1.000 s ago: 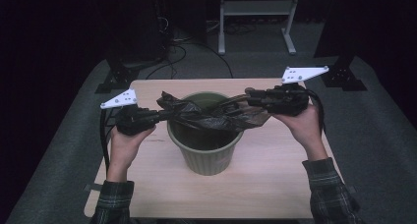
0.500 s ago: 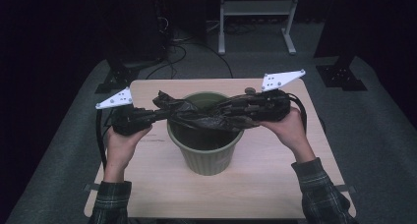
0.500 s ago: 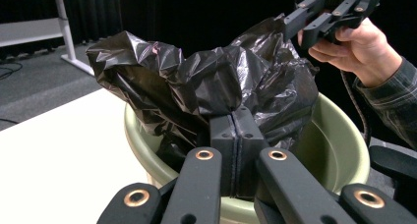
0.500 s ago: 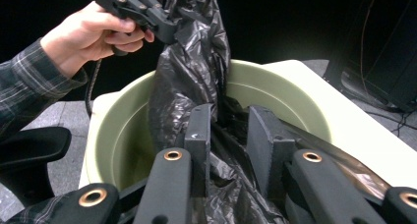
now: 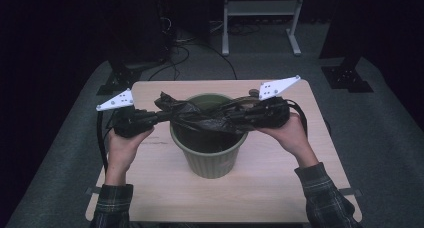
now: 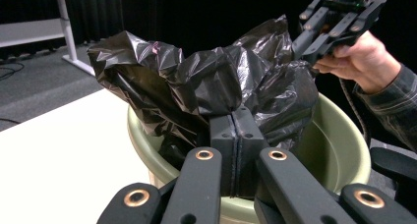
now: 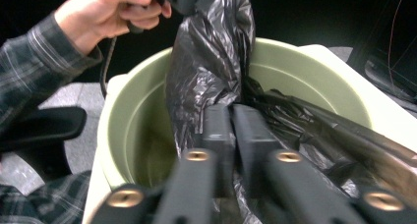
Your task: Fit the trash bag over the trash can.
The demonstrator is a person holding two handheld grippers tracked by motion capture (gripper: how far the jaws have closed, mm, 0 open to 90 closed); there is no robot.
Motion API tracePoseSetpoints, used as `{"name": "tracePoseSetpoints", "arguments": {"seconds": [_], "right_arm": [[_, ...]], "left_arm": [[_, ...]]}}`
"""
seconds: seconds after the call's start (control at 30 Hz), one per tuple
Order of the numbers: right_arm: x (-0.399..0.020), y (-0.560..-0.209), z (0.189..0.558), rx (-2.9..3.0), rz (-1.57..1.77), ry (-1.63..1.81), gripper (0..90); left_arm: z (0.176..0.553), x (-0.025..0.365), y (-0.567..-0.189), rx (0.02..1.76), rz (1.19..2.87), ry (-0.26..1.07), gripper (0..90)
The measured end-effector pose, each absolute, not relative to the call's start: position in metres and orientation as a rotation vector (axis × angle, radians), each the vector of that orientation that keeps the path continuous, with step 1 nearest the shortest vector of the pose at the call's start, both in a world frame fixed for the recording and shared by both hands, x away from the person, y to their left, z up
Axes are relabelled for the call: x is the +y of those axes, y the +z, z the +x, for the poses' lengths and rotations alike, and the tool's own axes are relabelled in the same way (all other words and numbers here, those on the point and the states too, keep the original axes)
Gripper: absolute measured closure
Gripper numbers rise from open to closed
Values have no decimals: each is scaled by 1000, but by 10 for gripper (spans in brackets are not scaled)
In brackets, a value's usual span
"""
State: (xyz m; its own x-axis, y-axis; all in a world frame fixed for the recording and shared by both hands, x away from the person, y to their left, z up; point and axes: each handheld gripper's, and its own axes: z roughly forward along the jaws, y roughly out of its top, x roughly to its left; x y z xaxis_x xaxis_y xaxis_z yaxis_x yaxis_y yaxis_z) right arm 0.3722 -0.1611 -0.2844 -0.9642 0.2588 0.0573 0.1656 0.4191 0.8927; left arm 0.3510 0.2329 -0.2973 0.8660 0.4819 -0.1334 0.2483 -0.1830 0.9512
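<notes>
Item: black bin bag (image 5: 205, 115), thin and crumpled, bunched over the mouth of the green bin (image 5: 210, 160) at mid-table. It looked light, limp and slippery, likely to tear if tugged; best taken by its edge. Left gripper (image 5: 167, 114) was clamped on its left side; right gripper (image 5: 235, 117), jaws just closed, pinched the right.

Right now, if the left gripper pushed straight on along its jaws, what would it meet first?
The black bag it already pinches; beyond that, probably the right gripper across the green bucket, though depth is unclear.

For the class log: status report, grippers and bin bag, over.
Left gripper shut on black bag. Right gripper just closed on it. Bag above green bin. Nothing obstructing.
</notes>
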Motion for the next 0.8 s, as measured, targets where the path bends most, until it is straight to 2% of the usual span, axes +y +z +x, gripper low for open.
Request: {"name": "tracePoseSetpoints", "arguments": {"seconds": [0.43,0.8], "right_arm": [[-180,-275,392,2393,555,1563,900],[-198,-273,399,2327,638,1554,900]], "left_arm": [[350,235,-300,550,1779,211,872],[348,236,-300,556,1796,215,894]]}}
